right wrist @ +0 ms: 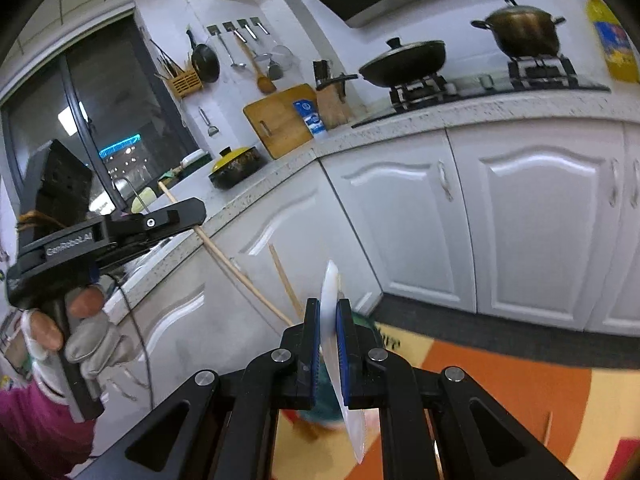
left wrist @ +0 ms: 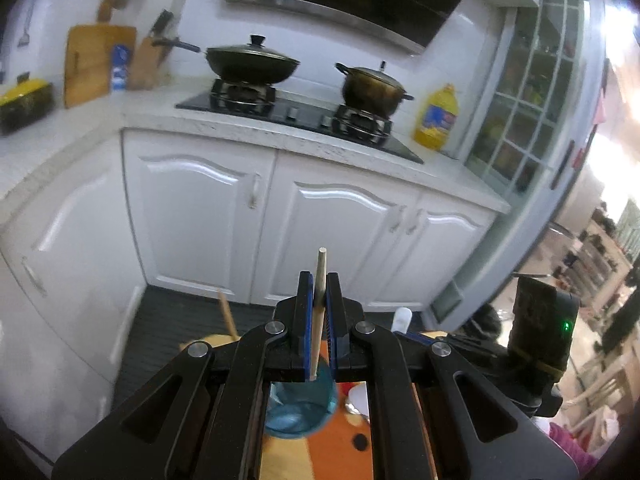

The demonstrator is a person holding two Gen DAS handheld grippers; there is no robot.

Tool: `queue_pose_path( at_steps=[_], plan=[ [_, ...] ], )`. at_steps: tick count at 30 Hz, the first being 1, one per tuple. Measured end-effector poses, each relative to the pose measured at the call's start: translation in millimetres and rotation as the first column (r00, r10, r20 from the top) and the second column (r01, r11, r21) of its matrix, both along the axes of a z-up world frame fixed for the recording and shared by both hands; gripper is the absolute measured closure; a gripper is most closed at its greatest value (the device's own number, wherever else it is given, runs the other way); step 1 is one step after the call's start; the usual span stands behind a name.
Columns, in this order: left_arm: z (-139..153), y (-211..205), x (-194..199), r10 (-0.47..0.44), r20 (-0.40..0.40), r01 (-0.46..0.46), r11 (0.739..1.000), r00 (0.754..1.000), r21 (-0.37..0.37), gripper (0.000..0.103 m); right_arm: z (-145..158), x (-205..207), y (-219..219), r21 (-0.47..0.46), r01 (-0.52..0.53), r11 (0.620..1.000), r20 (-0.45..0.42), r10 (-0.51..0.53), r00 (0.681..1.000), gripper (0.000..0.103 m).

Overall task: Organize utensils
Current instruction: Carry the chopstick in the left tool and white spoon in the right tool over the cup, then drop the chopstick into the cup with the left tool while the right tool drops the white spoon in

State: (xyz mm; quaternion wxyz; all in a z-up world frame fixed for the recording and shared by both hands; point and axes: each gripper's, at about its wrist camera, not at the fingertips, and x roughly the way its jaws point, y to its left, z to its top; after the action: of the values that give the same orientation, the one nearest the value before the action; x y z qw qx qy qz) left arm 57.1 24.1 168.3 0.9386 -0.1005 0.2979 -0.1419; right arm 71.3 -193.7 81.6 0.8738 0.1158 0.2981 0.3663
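In the left wrist view my left gripper (left wrist: pixel 319 282) is shut on a thin wooden chopstick (left wrist: pixel 320 268) that stands nearly upright between the blue pads. Under it stands a translucent blue cup (left wrist: pixel 300 412). A second chopstick (left wrist: pixel 227 316) pokes up to the left. In the right wrist view my right gripper (right wrist: pixel 329 308) is shut on a white spoon (right wrist: pixel 330 292), held edge-on, above the blurred teal cup (right wrist: pixel 320 412). The left gripper (right wrist: pixel 192 212) shows at the left in a gloved hand (right wrist: pixel 92 340), with its long chopstick (right wrist: pixel 240 276) slanting down. The other chopstick (right wrist: pixel 286 280) leans beside the spoon.
An orange and yellow surface (right wrist: pixel 500 380) lies under the cup. White cabinets (left wrist: pixel 328 232) and a speckled counter (right wrist: pixel 480 112) run across ahead. A wok (left wrist: pixel 252 62) and a pot (left wrist: pixel 374 86) sit on the stove. A cutting board (right wrist: pixel 280 120) and a knife block (right wrist: pixel 332 104) stand at the wall.
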Motion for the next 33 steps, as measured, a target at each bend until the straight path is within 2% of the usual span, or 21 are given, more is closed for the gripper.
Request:
queue_pose_path(
  at_steps=[9, 15, 21, 24, 26, 28, 29, 31, 33],
  plan=[
    [-29.5, 12.9, 16.0, 0.049, -0.051, -0.046, 0.996, 0.997, 0.071, 0.099, -23.1, 45.1, 36.3, -0.032, 0.013, 0.999, 0.004, -0.013, 1.000, 0.096],
    [-64.9, 1.8, 26.8, 0.076, -0.083, -0.064, 0.989, 0.994, 0.136, 0.099, -54.3, 60.9, 45.9, -0.046, 0.008, 0.999, -0.047, -0.010, 0.999, 0.096],
    [-92.4, -4.7, 34.6, 0.079, -0.142, -0.060, 0.989, 0.987, 0.134, 0.099, -74.6, 64.8, 51.7, -0.081, -0.021, 0.996, -0.086, 0.014, 0.996, 0.096],
    [-98.8, -5.9, 35.8, 0.084, -0.161, -0.062, 0.989, 0.983, 0.133, 0.099, -83.7, 66.1, 53.1, -0.121, -0.049, 0.991, -0.137, 0.032, 0.990, 0.096],
    [-100.8, -5.7, 36.2, 0.084, -0.177, -0.063, 0.990, 0.981, 0.124, 0.098, -85.7, 65.7, 49.6, -0.134, -0.043, 0.990, -0.150, 0.023, 0.988, 0.090],
    [-102.6, -4.4, 35.5, 0.091, -0.190, -0.070, 0.991, 0.978, 0.117, 0.093, -84.8, 63.5, 43.1, -0.106, -0.044, 0.993, -0.160, 0.027, 0.987, 0.078],
    [-102.9, -3.9, 34.4, 0.093, -0.193, -0.072, 0.991, 0.977, 0.111, 0.090, -83.3, 61.8, 39.6, -0.100, -0.040, 0.994, -0.162, 0.023, 0.987, 0.078],
    [-103.0, -3.5, 31.5, 0.097, -0.193, -0.078, 0.992, 0.976, 0.104, 0.075, -81.5, 57.7, 33.7, -0.091, -0.034, 0.995, -0.162, 0.019, 0.987, 0.078],
    [-103.2, -4.4, 28.0, 0.098, -0.192, -0.079, 0.992, 0.977, 0.101, 0.072, -78.5, 52.0, 26.9, -0.074, -0.031, 0.997, -0.163, 0.019, 0.986, 0.078]
  ],
)
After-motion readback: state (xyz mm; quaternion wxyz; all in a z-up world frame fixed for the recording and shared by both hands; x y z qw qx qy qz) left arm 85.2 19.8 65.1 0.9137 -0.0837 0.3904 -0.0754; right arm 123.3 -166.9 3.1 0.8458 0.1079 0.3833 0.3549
